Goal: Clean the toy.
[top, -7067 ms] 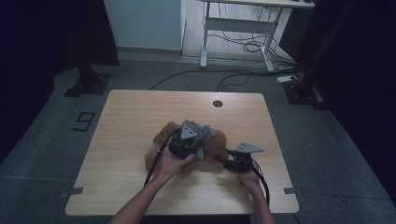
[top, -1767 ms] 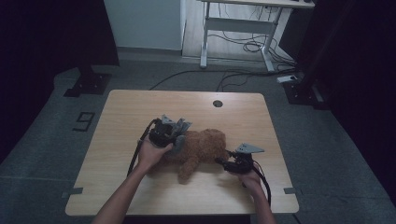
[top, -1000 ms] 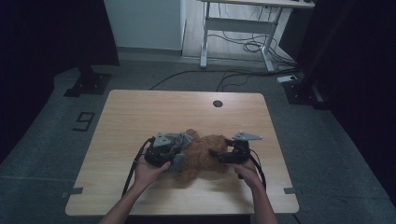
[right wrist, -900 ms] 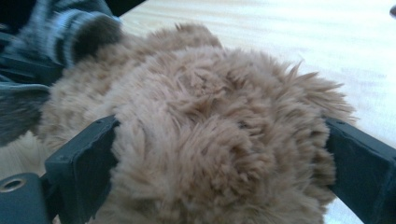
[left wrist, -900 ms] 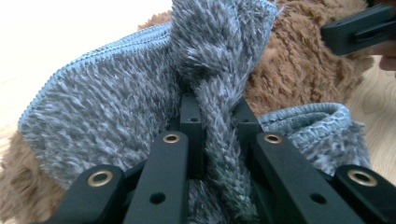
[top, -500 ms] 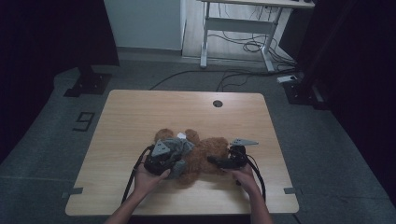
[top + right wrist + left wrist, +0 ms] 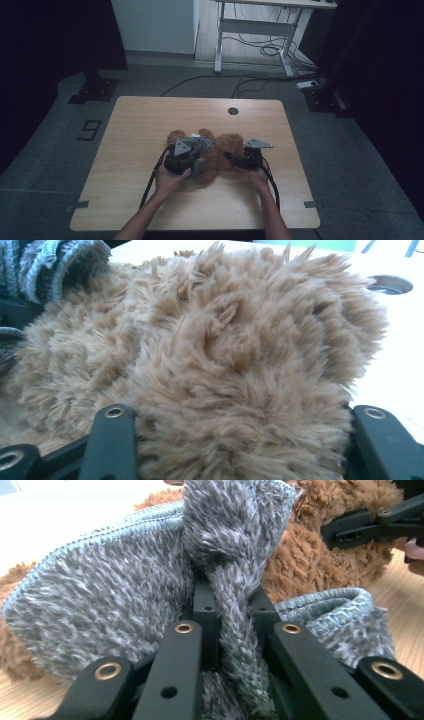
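You have the brown teddy bear [image 7: 220, 155] lying near the middle of the table [image 7: 150, 120], on your side of the round cable hole [image 7: 233, 110]. Your left gripper [image 7: 232, 605] sits at the bear's left flank with its 2 jaws pinched tight on a fold of the grey fuzzy garment [image 7: 125, 595], which drapes over that side of the bear. Your right gripper [image 7: 235, 440] comes in from the bear's other side; its jaws have just been closing and now flank a thick lobe of brown plush, though you cannot tell from here whether they truly press on it.

The step looks like dressing the bear. To do it well:

1. Finish the right grip so it bites deep into the stuffing, not just the fur tips, or the bear will slide.
2. Keep the left pinch on the knit edge and draw it across the bear, away from the right gripper.
3. Hold the bear down against the table while you pull.
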